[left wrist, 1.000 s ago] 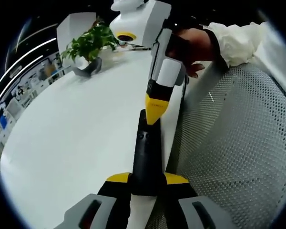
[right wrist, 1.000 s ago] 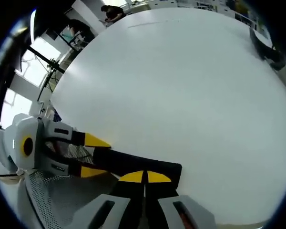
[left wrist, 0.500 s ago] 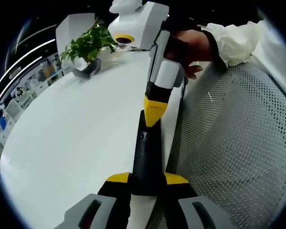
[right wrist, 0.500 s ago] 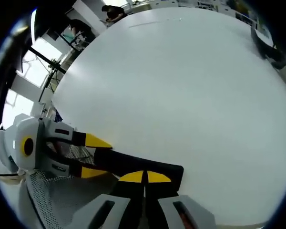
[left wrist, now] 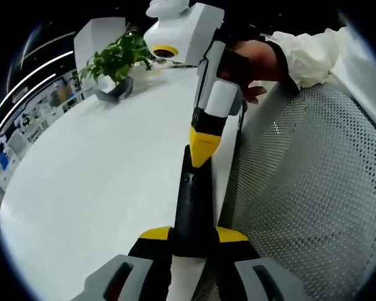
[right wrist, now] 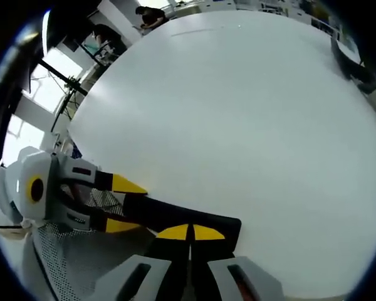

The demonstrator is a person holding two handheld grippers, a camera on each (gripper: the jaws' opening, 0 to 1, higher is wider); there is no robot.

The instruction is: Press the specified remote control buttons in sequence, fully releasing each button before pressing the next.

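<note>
I see a broad white tabletop (left wrist: 94,182) with a potted plant (left wrist: 116,63) at 11 o'clock in the left gripper view. A grey mesh chair (left wrist: 307,194) sits at 3 o'clock. In the right gripper view, bright windows (right wrist: 41,94) stand at 9 o'clock, a person (right wrist: 147,15) at 12.

Matt black plastic remote (left wrist: 191,204), smooth white table (left wrist: 100,175), perforated grey mesh chair (left wrist: 301,207).
</note>
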